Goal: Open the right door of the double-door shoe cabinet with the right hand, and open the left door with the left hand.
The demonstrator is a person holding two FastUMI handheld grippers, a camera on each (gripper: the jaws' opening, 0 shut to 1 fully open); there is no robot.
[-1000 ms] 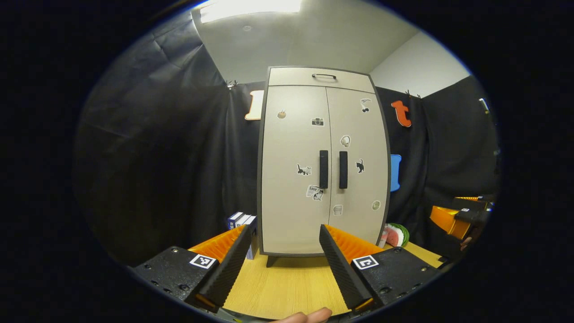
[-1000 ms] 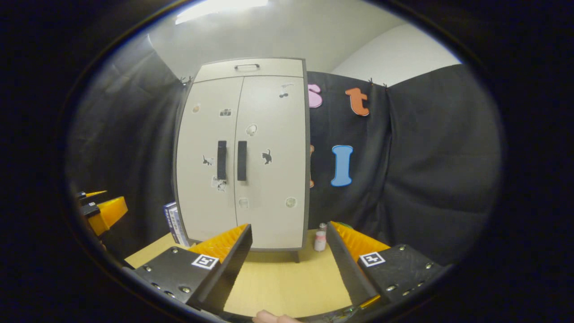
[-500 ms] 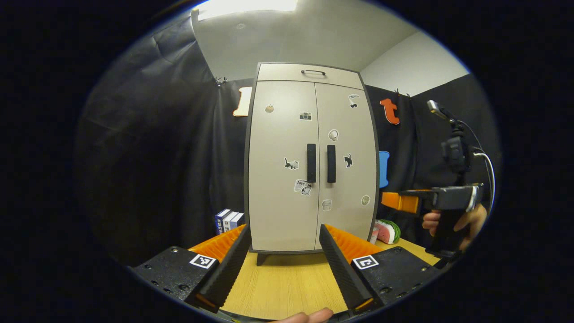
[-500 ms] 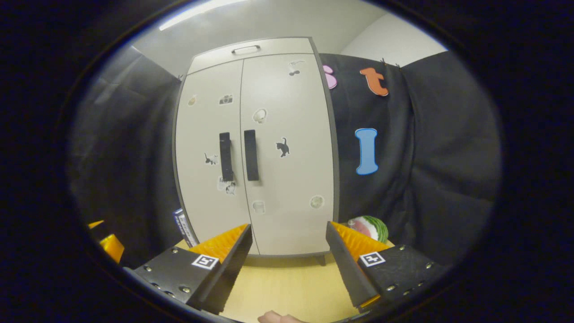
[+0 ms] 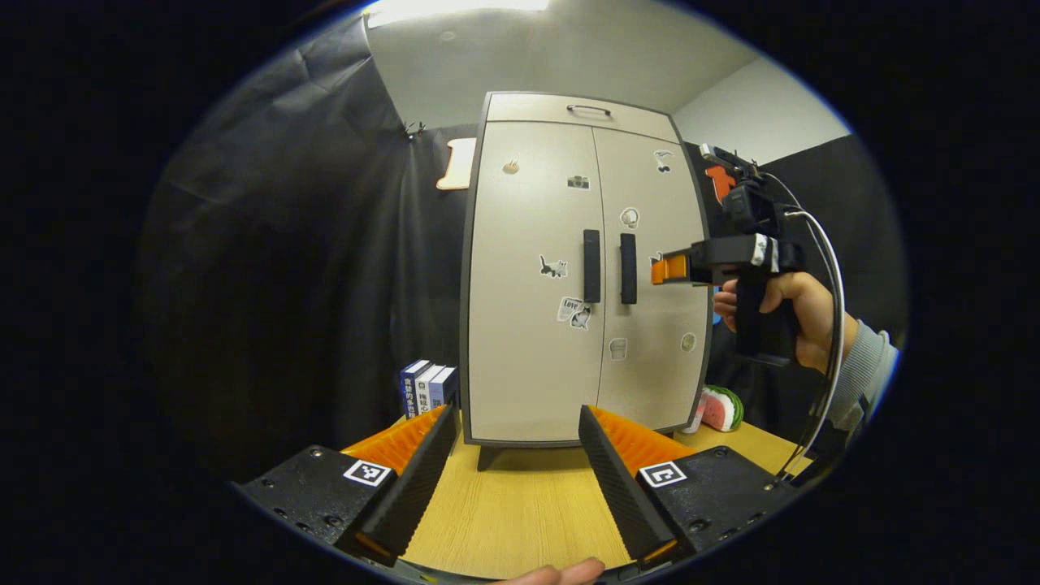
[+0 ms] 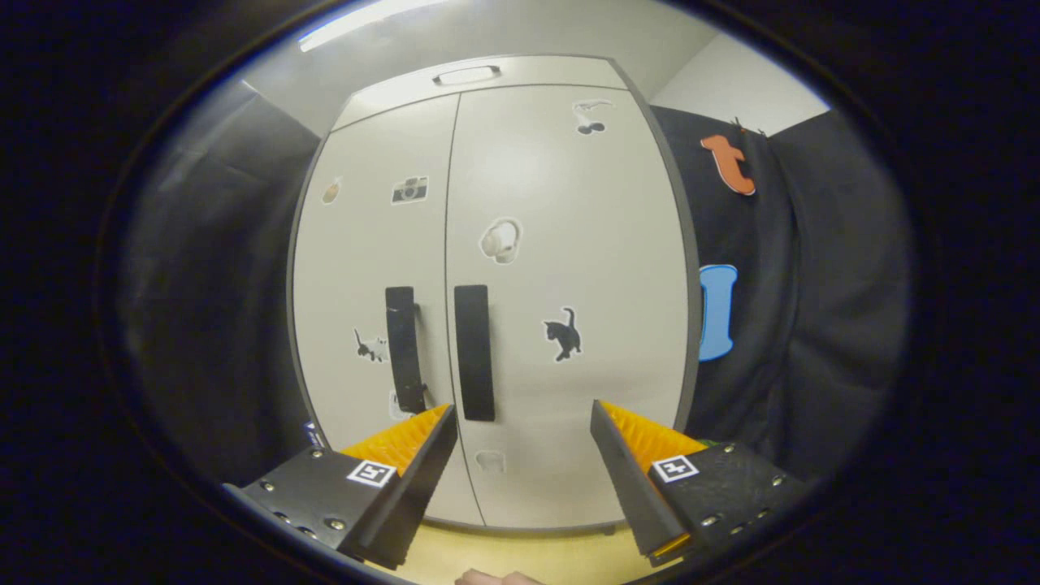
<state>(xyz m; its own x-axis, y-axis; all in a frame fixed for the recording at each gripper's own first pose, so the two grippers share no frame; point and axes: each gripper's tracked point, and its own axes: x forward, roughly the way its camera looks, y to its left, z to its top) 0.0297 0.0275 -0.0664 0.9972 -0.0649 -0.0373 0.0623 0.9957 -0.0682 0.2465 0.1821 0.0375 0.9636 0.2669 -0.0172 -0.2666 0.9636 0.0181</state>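
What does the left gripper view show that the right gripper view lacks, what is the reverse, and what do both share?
Left gripper view: books, a watermelon toy, and a hand holding the right gripper near the right handle. Right gripper view: the black cat sticker unobstructed, close up. Both: the cabinet with doors shut, the two handles, the table.

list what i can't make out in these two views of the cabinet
- Cabinet interior: hidden in both views by its two shut doors.
- Cabinet base and feet: cut off in the right gripper view by the right gripper.
- Books: spine text too small in the left gripper view.
- Watermelon slice: partly hidden by the cabinet's corner in the left gripper view.
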